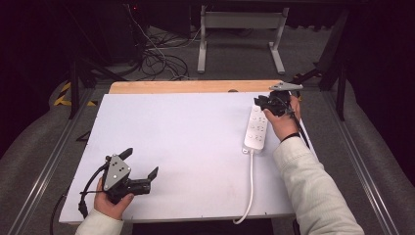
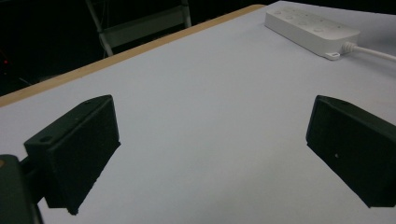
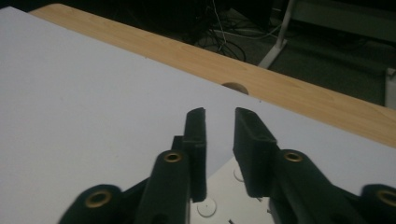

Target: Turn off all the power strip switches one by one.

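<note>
A white power strip lies lengthwise on the right side of the white board, its cable running off the near edge. My right gripper hovers over the strip's far end. In the right gripper view its jaws stand only a narrow gap apart with nothing between them, and the strip's sockets show just below. My left gripper rests at the near left of the board, open wide and empty. The left gripper view shows the power strip far off at the upper right.
A wooden table edge with a small round notch runs along the far side of the board. Beyond it are a metal frame leg and loose cables on the floor. Metal rails flank the table.
</note>
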